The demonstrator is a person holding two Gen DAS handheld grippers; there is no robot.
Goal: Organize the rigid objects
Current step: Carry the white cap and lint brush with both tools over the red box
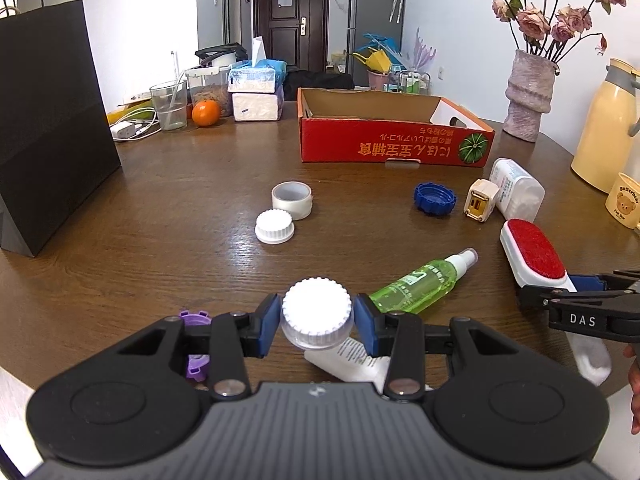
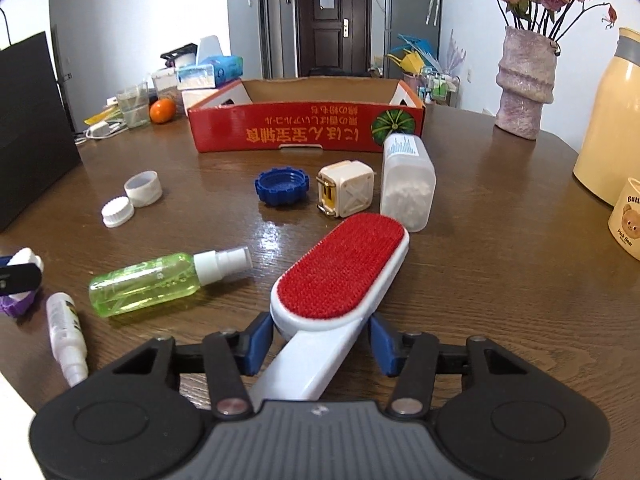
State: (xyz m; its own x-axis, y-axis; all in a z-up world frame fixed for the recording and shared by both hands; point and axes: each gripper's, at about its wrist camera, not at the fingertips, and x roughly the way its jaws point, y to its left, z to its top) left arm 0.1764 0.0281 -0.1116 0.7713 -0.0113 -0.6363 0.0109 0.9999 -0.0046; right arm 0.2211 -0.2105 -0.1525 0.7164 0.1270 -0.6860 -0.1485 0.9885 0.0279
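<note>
Left gripper (image 1: 317,322) clamped on a white cap (image 1: 317,310), low over the table. Right gripper (image 2: 320,344) straddles the brush (image 2: 340,268) handle, pads near it, contact unclear. Brush axis points ahead-right toward the box (image 2: 304,128).

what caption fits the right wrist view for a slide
Right gripper straddles the lint brush handle; red box waits behind scattered items.

Left gripper (image 1: 317,322) sits low over the table, blue pads (image 1: 267,322) pinched in on something white between them. Right gripper (image 2: 320,340) is low too, its pads (image 2: 258,340) closed against a white handle, both pointing forward across the tabletop.
</note>
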